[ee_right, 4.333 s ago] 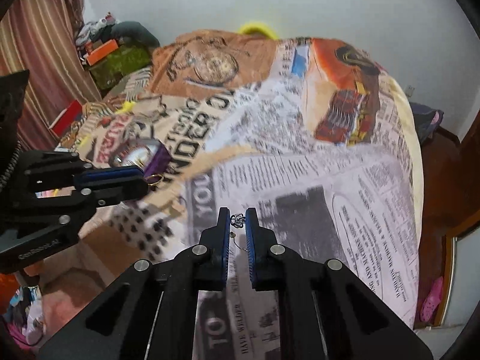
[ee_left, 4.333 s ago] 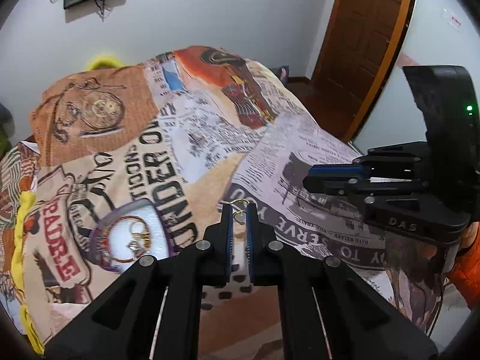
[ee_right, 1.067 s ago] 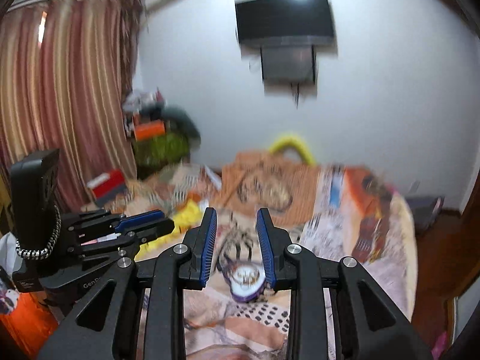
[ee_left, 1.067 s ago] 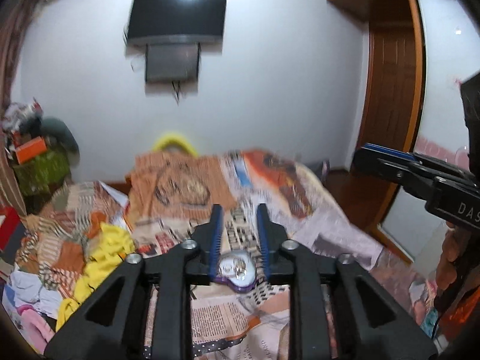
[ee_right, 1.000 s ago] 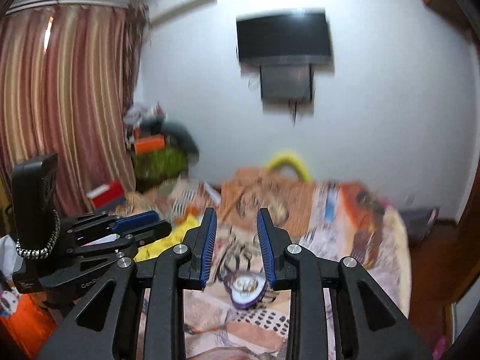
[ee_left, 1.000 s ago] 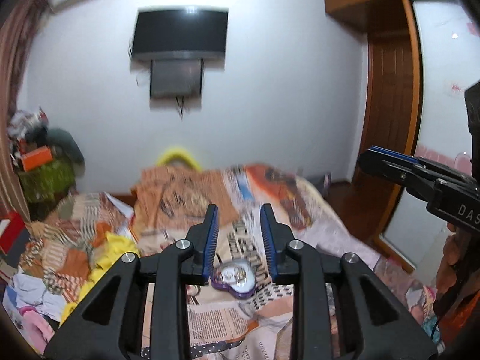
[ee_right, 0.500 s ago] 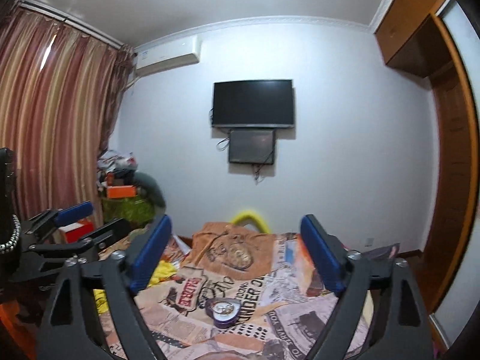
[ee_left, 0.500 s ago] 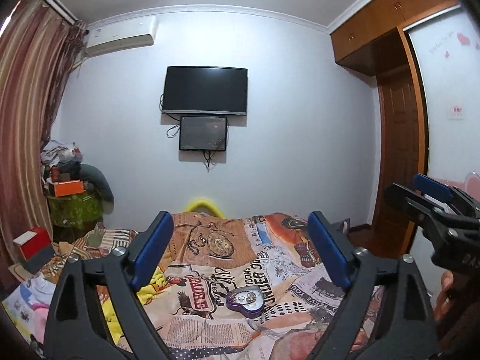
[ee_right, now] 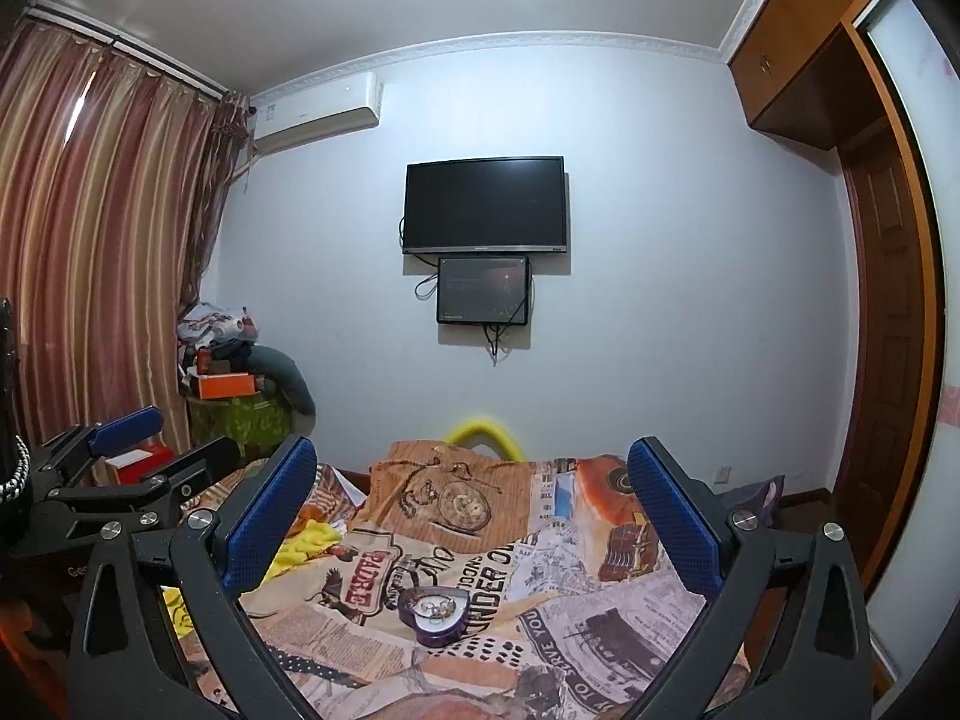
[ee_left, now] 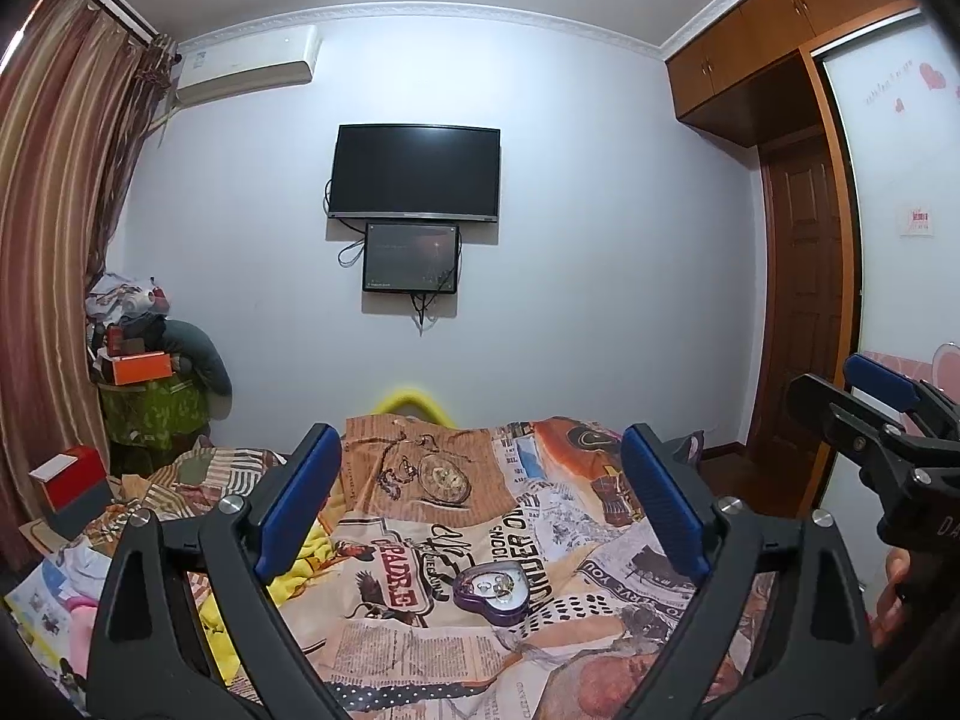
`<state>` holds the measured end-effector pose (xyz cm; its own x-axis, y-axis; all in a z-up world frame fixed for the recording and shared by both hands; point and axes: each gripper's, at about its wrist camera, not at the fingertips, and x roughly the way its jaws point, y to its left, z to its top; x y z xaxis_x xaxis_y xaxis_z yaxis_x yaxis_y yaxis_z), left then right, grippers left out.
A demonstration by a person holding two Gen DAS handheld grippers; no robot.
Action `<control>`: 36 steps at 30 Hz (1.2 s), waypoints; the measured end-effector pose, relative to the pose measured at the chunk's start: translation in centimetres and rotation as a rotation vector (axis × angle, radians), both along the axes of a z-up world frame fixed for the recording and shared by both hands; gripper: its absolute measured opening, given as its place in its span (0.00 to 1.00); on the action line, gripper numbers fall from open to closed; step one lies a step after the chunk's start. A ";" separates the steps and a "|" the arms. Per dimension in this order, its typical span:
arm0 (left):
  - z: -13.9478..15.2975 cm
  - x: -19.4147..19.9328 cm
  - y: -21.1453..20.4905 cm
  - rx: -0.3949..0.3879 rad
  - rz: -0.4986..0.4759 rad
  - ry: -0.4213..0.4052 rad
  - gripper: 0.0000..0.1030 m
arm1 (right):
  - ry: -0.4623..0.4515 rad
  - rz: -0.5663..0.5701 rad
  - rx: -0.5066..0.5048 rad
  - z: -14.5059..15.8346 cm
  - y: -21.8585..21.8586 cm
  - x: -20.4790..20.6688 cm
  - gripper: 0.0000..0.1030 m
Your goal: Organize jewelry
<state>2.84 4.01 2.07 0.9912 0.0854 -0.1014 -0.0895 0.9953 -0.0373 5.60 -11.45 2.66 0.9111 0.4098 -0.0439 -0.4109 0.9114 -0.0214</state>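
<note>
A purple heart-shaped jewelry box (ee_left: pixel 491 593) (ee_right: pixel 433 612) lies open on the printed bed cover (ee_left: pixel 420 660), with small gold and silver pieces inside. My left gripper (ee_left: pixel 480 443) is held back from the box and above the bed, open wide with nothing between its blue pads. My right gripper (ee_right: pixel 473 451) stands level beside it. Its jaws are opening, and nothing is between them either. Each gripper shows in the other's view: the right gripper (ee_left: pixel 864 402) at the right edge, the left gripper (ee_right: pixel 168 444) at the left edge.
A television (ee_left: pixel 415 173) and a smaller screen (ee_left: pixel 411 258) hang on the far wall. Piled clothes and boxes (ee_left: pixel 144 384) stand at the left by striped curtains (ee_right: pixel 90 252). A wooden door (ee_left: pixel 804 312) is at the right. Yellow cloth (ee_right: pixel 306 543) lies on the bed's left side.
Both grippers opened from narrow to wide jaws. They drew back from the heart-shaped box and tipped up towards level, so the wall and ceiling now fill the views.
</note>
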 end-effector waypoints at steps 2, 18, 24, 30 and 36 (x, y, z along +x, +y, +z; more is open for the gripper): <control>-0.1 0.1 -0.1 0.001 -0.001 0.004 0.92 | 0.005 0.001 -0.001 -0.1 -0.1 -0.1 1.00; -0.8 0.4 -0.1 0.007 -0.008 0.010 0.99 | 0.043 0.009 -0.012 -0.3 -0.4 -0.2 1.00; -1.0 0.9 0.2 -0.005 -0.010 0.023 0.99 | 0.054 0.008 -0.012 -0.3 -0.5 -0.3 1.00; -1.2 1.2 0.4 -0.014 -0.024 0.030 0.99 | 0.065 0.004 -0.009 -0.3 -0.6 -0.2 1.00; -1.3 1.5 0.9 -0.036 -0.020 0.032 0.99 | 0.071 0.004 -0.004 -0.3 -0.8 -0.1 1.00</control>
